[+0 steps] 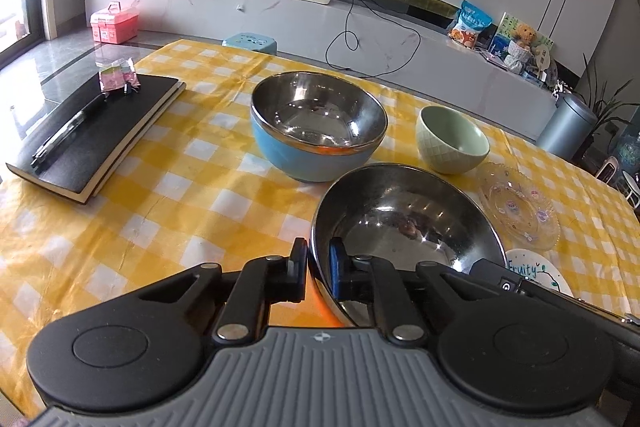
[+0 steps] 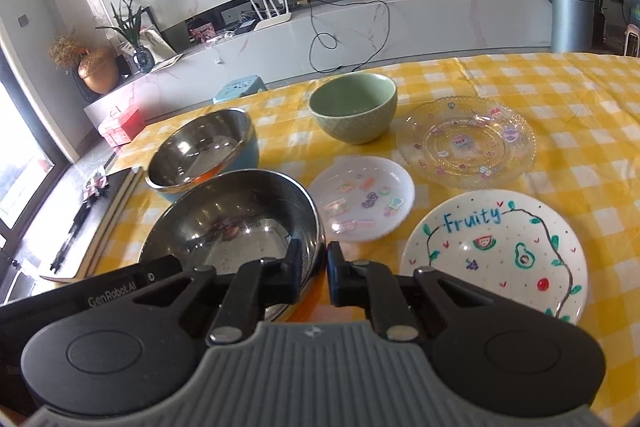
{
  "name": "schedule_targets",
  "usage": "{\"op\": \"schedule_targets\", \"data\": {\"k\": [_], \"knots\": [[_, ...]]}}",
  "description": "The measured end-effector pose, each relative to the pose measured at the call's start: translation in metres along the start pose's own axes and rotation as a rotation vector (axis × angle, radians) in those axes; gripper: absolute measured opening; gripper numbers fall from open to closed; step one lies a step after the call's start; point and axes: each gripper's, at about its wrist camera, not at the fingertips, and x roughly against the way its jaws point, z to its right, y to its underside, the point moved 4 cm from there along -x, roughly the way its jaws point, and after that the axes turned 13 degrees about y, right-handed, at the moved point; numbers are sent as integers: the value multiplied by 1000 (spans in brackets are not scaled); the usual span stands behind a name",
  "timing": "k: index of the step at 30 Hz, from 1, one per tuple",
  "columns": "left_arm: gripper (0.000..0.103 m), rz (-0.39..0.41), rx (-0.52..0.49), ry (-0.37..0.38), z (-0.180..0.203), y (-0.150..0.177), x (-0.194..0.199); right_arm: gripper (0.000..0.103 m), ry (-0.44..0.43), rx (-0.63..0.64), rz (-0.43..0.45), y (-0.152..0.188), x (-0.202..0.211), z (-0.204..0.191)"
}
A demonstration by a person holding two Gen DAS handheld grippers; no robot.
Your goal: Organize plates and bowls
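My left gripper (image 1: 318, 267) is shut on the near rim of an orange-sided steel bowl (image 1: 404, 223), one finger inside and one outside. My right gripper (image 2: 316, 263) is shut on the same bowl's (image 2: 236, 223) right rim. A blue-sided steel bowl (image 1: 316, 127) stands behind it, also in the right wrist view (image 2: 200, 151). A green ceramic bowl (image 2: 354, 107) stands further right. A clear glass plate (image 2: 466, 141), a small white sticker plate (image 2: 362, 203) and a white "Fruity" plate (image 2: 496, 247) lie on the yellow checked tablecloth (image 1: 180, 195).
A black notebook (image 1: 96, 131) with a pen (image 1: 68, 135) and clips lies at the table's left. Beyond the table's far edge are a blue stool (image 1: 250, 43), a TV bench and a grey bin (image 2: 570, 17).
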Motion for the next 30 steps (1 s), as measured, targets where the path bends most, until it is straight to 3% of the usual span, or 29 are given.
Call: {"op": "schedule_targets", "data": {"k": [11, 19, 30], "knots": [[12, -47, 71, -33, -9, 31, 45, 10, -83, -2, -106, 32, 41, 4], [12, -84, 96, -39, -11, 50, 52, 10, -92, -18, -192, 51, 47, 14], [12, -128, 87, -50, -8, 61, 52, 10, -80, -19, -229, 58, 50, 21]]}}
